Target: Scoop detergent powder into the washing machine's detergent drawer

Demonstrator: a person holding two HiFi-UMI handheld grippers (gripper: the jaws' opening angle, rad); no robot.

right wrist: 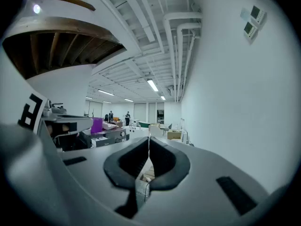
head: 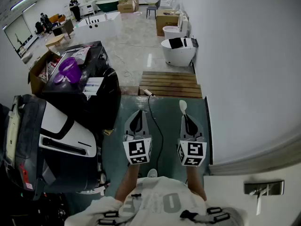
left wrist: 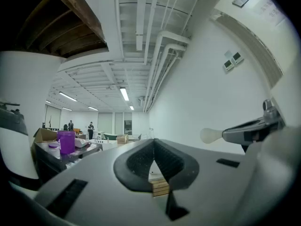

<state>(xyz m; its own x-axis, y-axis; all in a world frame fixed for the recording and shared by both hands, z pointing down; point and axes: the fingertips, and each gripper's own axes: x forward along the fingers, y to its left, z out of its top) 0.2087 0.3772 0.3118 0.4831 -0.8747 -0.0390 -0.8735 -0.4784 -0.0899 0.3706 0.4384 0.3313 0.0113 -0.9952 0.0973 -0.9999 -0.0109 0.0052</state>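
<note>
While pointing forward beyond the right tool's tips, scoop (head: 183, 106): white and rounded, hanging over the green floor (head: 164, 149) and well apart from the machine.
Right tool (head: 187, 117): jaws are pressing together on the scoop's thin handle, which is showing as a pale edge in the slit between the pads in the right gripper view.
Left tool (head: 138, 117): jaws are meeting at the tips with nothing between them; only a small gap is showing behind the tips.
Both tools: lying side by side, near each other but not touching, both aiming away from the person.
Cable (head: 157, 126): black, running along the floor between the two tools.
Machine (head: 56, 126): dark with a white panel, standing at the person's left, beside the left tool.
Black tabletop (head: 101, 48): standing beyond the machine, carrying a purple cup (head: 69, 69) and some papers.
Pallet (head: 170, 84): wooden slats, lying on the floor ahead of the tools.
Wall (head: 244, 69): white, running along the right.
Far end: white toilets (head: 178, 51) and cardboard boxes are standing past the pallet.
</note>
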